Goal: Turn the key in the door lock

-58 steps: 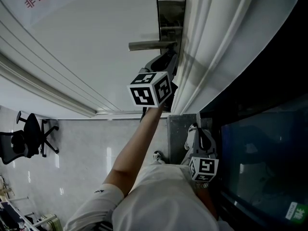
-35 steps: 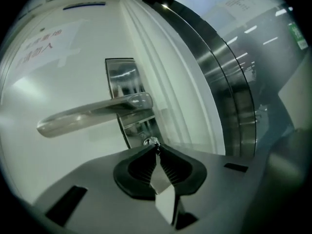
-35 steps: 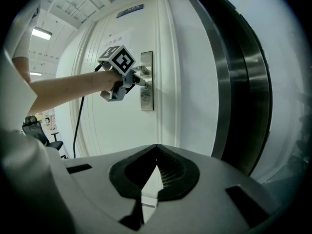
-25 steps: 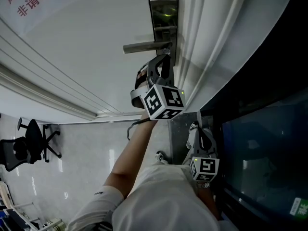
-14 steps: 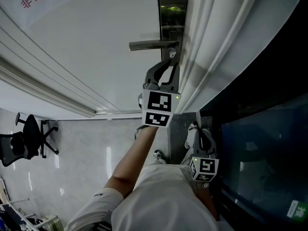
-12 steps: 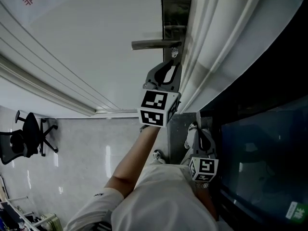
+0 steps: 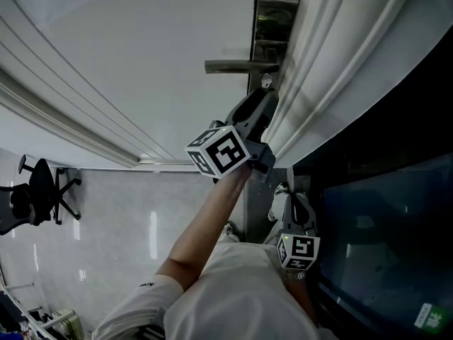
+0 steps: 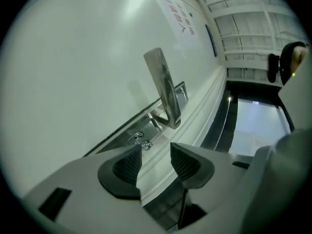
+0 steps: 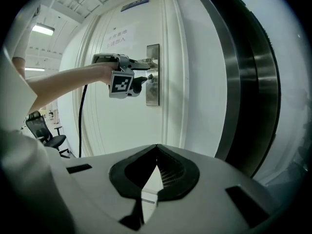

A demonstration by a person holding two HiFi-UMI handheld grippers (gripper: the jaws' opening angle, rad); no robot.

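A: In the head view, where is the key (image 7: 267, 81) sitting?

B: It is sticking out of the lock plate (image 7: 274, 20), just under the lever handle (image 7: 237, 66), at the far right side of the white door (image 7: 141, 62). The left gripper (image 7: 267, 96) is pointing at it from close by. The right gripper (image 7: 286, 202) is hanging near the person's body, well apart from the lock.

A: And what is the left gripper view showing?

B: The jaws are standing spread (they have just been opening) and they are pinching nothing. The key (image 8: 138, 141) is lying just beyond the tip of the left pad, not between the pads. It is looking small and silvery, with a thin wire ring hanging from its head.

A: How are you expecting it to handle?

B: I am judging it to be light, stiff and a little slippery. The flat head is the place to take hold, with one pad on each face. The ring is probably swinging loose, so it is no good for gripping.

A: And the right gripper view?

B: There the jaws are pressing together on nothing. Far ahead, the left gripper is reaching to the lock plate.
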